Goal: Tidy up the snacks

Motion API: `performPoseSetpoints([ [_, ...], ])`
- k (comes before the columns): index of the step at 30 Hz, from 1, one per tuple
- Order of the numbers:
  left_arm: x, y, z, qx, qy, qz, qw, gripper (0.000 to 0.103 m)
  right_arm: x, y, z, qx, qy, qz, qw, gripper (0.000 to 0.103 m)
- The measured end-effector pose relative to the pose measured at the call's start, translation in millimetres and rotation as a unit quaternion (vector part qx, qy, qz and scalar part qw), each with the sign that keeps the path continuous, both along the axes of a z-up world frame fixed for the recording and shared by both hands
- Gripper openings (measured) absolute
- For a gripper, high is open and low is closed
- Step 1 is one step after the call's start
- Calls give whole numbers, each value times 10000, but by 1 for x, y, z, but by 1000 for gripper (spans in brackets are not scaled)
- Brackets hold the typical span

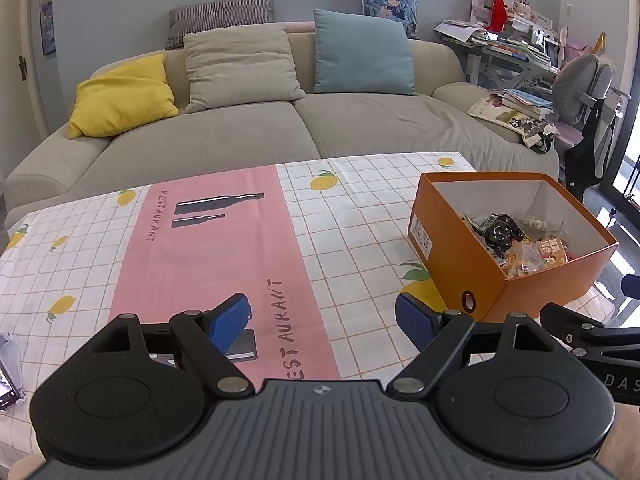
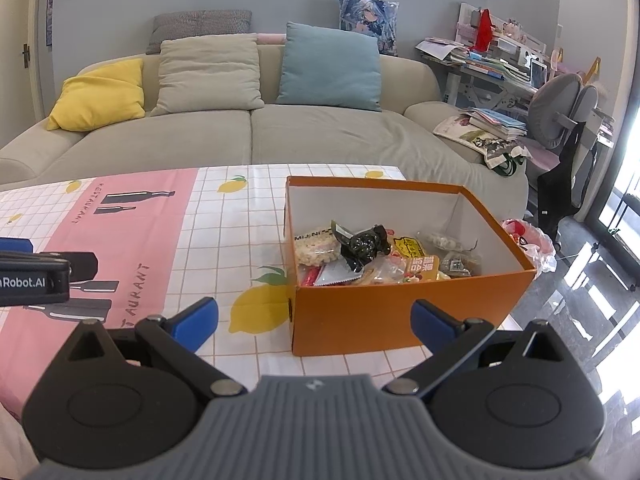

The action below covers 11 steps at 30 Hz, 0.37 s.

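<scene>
1. While both tools hang low over the table, the left gripper has its blue-padded fingers spread wide with nothing between them; only the pink-and-white lemon-print tablecloth shows in the gap
2. From the left wrist view, the open orange cardboard box stands ahead and to the right of that gripper, its near corner just beyond the right finger
3. The right gripper is likewise parted and holds nothing; the box stands directly ahead, its near wall filling the gap between the fingers, untouched by them
4. Inside the box lie the assorted packaged snacks, piled on its floor: a pale round rice cracker pack at the left, a glossy black wrapped item on top, and an orange packet near the front wall
5. Behind the table is a beige fabric sofa
</scene>
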<state>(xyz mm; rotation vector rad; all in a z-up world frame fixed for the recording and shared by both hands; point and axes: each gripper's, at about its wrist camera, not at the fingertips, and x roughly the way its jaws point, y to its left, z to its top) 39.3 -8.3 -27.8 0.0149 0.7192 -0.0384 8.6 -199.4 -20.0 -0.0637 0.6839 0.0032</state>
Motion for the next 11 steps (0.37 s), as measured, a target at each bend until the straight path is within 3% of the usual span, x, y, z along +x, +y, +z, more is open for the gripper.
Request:
performPoseSetpoints([
  [11,-1,0,-1,-55,26,35,10000,97,0,1,-2,-6,31,49,10000,100],
])
